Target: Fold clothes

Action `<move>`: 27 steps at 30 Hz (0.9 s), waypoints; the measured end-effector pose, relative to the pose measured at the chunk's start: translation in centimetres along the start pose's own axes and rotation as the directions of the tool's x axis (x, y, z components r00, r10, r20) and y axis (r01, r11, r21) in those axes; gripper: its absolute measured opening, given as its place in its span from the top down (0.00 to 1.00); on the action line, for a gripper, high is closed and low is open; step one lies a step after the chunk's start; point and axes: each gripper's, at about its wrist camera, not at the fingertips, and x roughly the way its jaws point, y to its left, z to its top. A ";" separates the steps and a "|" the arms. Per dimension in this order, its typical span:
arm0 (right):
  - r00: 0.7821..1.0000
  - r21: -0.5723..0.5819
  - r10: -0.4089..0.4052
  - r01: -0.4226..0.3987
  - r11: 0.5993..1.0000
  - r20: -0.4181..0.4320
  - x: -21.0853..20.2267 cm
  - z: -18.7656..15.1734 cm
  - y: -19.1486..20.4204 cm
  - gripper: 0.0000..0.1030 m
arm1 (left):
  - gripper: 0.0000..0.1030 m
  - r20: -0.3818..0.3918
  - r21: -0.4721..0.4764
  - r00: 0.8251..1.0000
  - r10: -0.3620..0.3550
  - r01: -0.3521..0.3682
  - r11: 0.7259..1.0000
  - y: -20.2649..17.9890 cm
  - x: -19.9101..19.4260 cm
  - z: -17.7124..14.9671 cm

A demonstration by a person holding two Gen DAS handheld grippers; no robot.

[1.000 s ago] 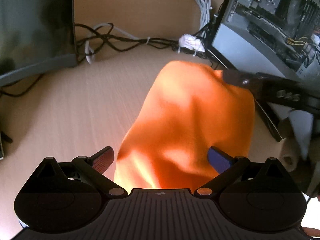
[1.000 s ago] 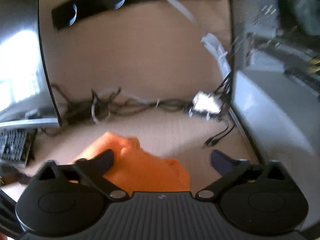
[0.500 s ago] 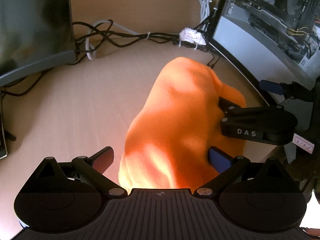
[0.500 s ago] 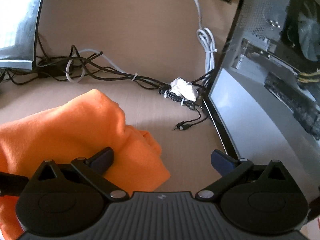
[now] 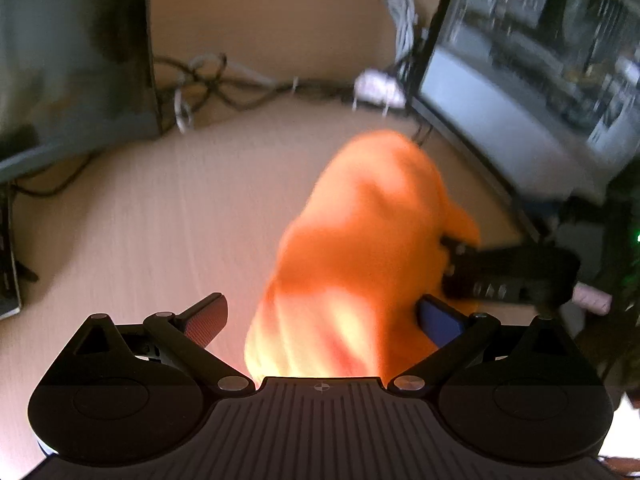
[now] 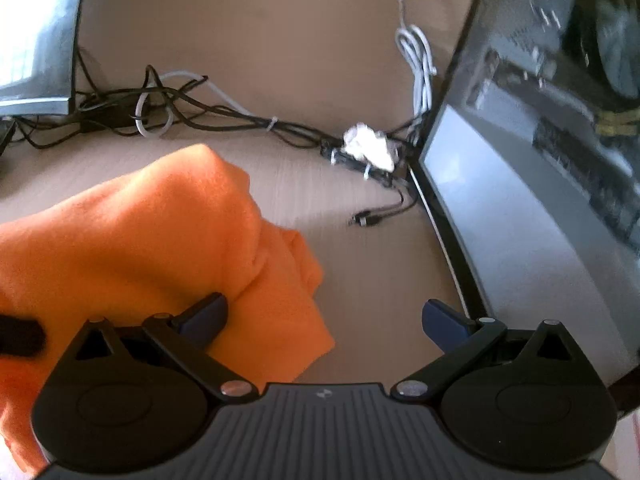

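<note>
Both spread wide: left tongs (image 5: 322,316) straddled bunched orange cloth (image 5: 360,248) on table (image 5: 140,220); right tongs (image 6: 326,318) with cloth against left finger.

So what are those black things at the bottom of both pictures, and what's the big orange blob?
Those black things are tools that a person holds, one in each hand. Each is a hand-held gripper with two fingers and a small camera looking out along them, so each picture is that tool's own view. One picture comes from the left hand-held gripper, the other from the right hand-held gripper. Both have their fingers spread wide open. The orange blob is a soft orange cloth bunched up on a light wooden desk. It lies between the fingers of both tools, but neither is pinching it. Behind it are tangled cables, and a computer case stands to the right.
</note>
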 end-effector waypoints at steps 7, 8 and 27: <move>1.000 -0.022 -0.006 0.006 1.000 -0.002 -0.2 -0.5 0.0 0.00 | 0.00 0.048 -0.066 0.997 -0.064 0.067 0.996 0.9 0.0 1.3; 1.000 -0.019 -0.004 0.004 1.000 -0.007 -0.2 -0.6 -0.2 0.00 | 0.00 0.038 -0.062 0.997 -0.072 0.075 0.995 0.7 0.2 1.3; 0.884 0.399 0.460 -0.451 0.798 0.078 0.0 1.8 -5.3 0.08 | 0.00 -0.039 -0.062 0.998 -0.054 0.052 0.997 1.0 1.8 0.4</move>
